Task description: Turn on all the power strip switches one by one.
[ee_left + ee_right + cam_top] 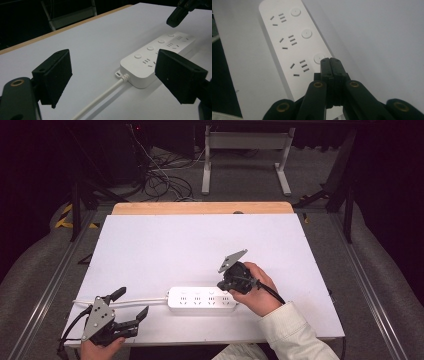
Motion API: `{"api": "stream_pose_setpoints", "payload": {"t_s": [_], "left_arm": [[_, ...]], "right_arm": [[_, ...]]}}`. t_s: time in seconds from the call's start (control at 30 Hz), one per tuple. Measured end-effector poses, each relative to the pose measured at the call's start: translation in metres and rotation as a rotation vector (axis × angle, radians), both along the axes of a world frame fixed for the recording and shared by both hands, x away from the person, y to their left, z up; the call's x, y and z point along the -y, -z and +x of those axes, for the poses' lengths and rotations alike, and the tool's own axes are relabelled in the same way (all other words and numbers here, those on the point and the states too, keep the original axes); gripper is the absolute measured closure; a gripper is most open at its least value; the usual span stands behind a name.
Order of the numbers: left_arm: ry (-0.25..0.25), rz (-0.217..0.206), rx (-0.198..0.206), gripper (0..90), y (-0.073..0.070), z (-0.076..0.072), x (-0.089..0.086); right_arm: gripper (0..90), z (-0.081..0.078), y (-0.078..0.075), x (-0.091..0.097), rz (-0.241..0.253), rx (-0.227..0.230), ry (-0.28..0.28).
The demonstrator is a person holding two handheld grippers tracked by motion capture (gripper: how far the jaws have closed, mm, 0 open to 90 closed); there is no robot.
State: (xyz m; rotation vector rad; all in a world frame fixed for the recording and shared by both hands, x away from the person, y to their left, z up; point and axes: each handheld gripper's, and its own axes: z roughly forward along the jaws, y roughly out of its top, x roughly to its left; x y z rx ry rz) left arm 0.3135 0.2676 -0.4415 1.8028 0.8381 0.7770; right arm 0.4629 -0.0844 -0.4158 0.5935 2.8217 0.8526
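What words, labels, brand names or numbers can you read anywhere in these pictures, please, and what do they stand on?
None: no text can be read.
The white power strip shows socket slots and round buttons, with no lettering visible.
The white table top bears no print.
The yellow and black hazard tape on the floor carries stripes, no words.

In the right gripper view, the closed jaws of the right gripper (330, 60) cover part of the nearest round button (319, 57) on the white power strip (287, 37), and whether the tips touch it cannot be told. The strip's near end is hidden behind the gripper's body. In the left gripper view, the left gripper (113, 75) hides part of the strip's side behind its right jaw, and the white cord (100, 100) runs off the bottom edge. In the high view, the socket markings are too small to read.
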Motion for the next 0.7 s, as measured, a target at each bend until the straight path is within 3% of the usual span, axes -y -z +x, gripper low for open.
{"api": "stream_pose_setpoints", "payload": {"t_s": [0.07,0.33,0.7], "left_arm": [[0.0,0.001,0.0,14.5,0.0,0.0,0.0],[0.001,0.001,-0.001,14.6,0.0,0.0,0.0],[0.001,-0.005,-0.005,14.6,0.0,0.0,0.001]], "right_arm": [[90.0,0.003,0.004,-0.001,-0.032,-0.017,0.019],[90.0,0.007,0.01,-0.002,-0.077,-0.034,0.03],[90.0,0.01,0.015,-0.002,-0.099,-0.059,0.041]]}}
